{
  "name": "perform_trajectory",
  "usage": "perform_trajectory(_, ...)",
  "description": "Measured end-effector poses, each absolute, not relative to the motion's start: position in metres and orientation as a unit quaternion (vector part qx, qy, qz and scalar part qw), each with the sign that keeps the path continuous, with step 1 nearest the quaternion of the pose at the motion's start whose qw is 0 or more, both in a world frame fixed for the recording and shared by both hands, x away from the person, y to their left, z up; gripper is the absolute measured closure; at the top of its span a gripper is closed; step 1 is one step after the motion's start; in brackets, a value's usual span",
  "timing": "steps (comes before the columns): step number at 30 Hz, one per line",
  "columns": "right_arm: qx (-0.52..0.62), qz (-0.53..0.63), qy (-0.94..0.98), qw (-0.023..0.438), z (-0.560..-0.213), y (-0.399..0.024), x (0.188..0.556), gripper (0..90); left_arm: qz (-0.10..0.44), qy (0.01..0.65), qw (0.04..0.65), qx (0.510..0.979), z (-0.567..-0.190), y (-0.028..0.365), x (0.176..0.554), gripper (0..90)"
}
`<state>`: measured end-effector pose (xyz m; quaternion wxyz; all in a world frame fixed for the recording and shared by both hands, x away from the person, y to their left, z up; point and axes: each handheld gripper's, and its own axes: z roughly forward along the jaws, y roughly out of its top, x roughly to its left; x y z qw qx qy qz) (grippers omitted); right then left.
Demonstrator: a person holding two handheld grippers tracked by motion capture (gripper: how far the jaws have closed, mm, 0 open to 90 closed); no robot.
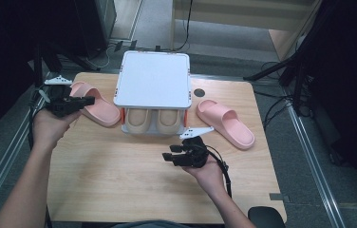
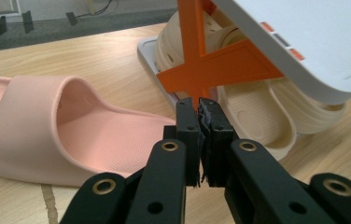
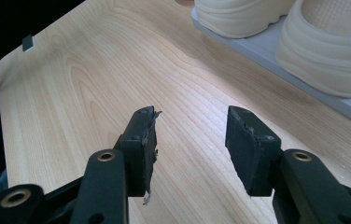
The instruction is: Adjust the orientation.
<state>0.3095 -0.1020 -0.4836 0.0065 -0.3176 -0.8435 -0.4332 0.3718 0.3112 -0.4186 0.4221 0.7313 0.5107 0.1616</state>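
Left slipper: pink (image 1: pixel 93 108), lying flat on the worktop (image 1: pixel 119 180) at about 10 o'clock from its centre; long axis runs 10-to-4, open heel end toward 10, toe end toward 4, just beside the rack's left corner.
Left slipper, close: in the left gripper view (image 2: pixel 61 135) it lies sole down with the strap arching over it, to the left of the fingers.
Left gripper: (image 1: pixel 87 100) at 9 o'clock, held level, pointing toward 3 at the pink slipper's strap; fingers (image 2: pixel 188 128) clenched together with nothing between them.
Left hand: (image 1: pixel 48 126) grips the tool from below, forearm coming up from 7 o'clock.
Rack: white two-level stand (image 1: pixel 153 78) at 12 o'clock, orange brace (image 2: pixel 211 70) at its side, beige pair (image 1: pixel 153 121) on the lower shelf, toes toward 6.
Right slipper: pink (image 1: pixel 225 122) at 2 o'clock, long axis 10-to-4.
Right gripper: (image 1: pixel 169 156) at 5 o'clock, pointing toward 9, fingers (image 3: pixel 253 149) released over bare wood.
Right hand: (image 1: pixel 210 173) low, forearm from 5 o'clock.
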Motion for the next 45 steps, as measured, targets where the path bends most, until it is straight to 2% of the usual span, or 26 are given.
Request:
perform_trajectory(4,-0.320,-0.433,-0.843,0.004,-0.484,-0.103,0.306,53.8,0.147,0.518,0.425,0.728,-0.426,0.315,0.380,87.9)
perform_trajectory(25,-0.351,-0.436,-0.828,-0.016,-0.484,-0.127,0.293,52.4,0.142,0.565,0.371,0.724,-0.484,0.325,0.428,89.1)
perform_trajectory(45,-0.367,-0.431,-0.824,-0.022,-0.486,-0.134,0.288,51.4,0.115,0.591,0.359,0.713,-0.512,0.337,0.439,88.9)
